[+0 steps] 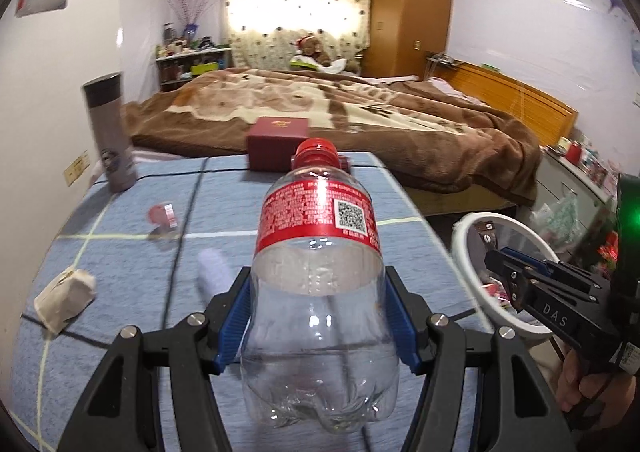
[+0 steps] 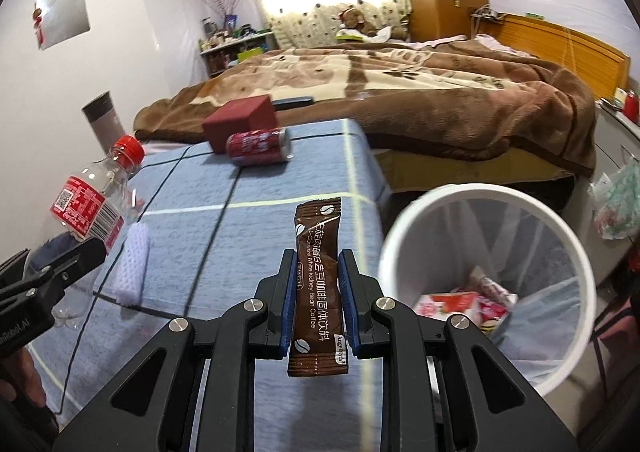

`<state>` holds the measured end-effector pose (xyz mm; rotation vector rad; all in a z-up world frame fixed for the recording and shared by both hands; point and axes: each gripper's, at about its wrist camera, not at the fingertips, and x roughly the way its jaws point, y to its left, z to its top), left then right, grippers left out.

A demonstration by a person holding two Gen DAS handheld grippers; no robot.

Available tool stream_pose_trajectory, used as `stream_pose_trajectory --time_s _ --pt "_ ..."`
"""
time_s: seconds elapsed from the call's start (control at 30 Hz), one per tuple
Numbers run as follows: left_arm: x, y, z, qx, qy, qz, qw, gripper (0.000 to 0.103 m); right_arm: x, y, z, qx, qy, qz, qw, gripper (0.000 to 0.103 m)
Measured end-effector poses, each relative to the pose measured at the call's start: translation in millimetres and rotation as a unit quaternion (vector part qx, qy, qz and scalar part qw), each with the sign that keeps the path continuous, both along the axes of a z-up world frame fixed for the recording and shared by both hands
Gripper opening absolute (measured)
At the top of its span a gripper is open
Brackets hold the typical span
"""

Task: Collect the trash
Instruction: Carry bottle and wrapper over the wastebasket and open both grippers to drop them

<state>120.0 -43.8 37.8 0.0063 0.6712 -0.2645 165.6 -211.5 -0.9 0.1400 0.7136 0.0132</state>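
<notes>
My left gripper (image 1: 318,308) is shut on a clear plastic bottle (image 1: 320,292) with a red label and red cap, held above the blue table; the bottle also shows in the right wrist view (image 2: 90,207). My right gripper (image 2: 318,292) is shut on a brown coffee sachet (image 2: 318,284), held upright just left of the white trash bin (image 2: 404,228). The bin holds several wrappers and also shows in the left wrist view (image 1: 460,244). A red can (image 2: 260,145) lies on its side at the table's far end. A crumpled paper wad (image 1: 66,298) lies at the table's left.
On the blue checked tablecloth (image 1: 132,252) are a grey thermos (image 1: 110,131), a dark red box (image 1: 276,139), a small pink item (image 1: 164,213) and a pale lilac sponge (image 2: 132,264). A bed with a brown blanket (image 2: 400,83) lies beyond the table.
</notes>
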Motion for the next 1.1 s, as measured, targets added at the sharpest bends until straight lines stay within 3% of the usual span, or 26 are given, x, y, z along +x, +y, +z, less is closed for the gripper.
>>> stream_pose_trajectory --time_s 0.47,1.1 --pt "5 -101 -4 0.005 0.009 -0.102 0.9947 0.065 -21 -72 5 0.0 -0.008 -0.08 0.997 0.021" --pt "13 -197 -25 0.01 0.044 -0.174 0.9838 0.065 -16 -127 -20 -0.007 0.037 -0.122 0.992 0.022"
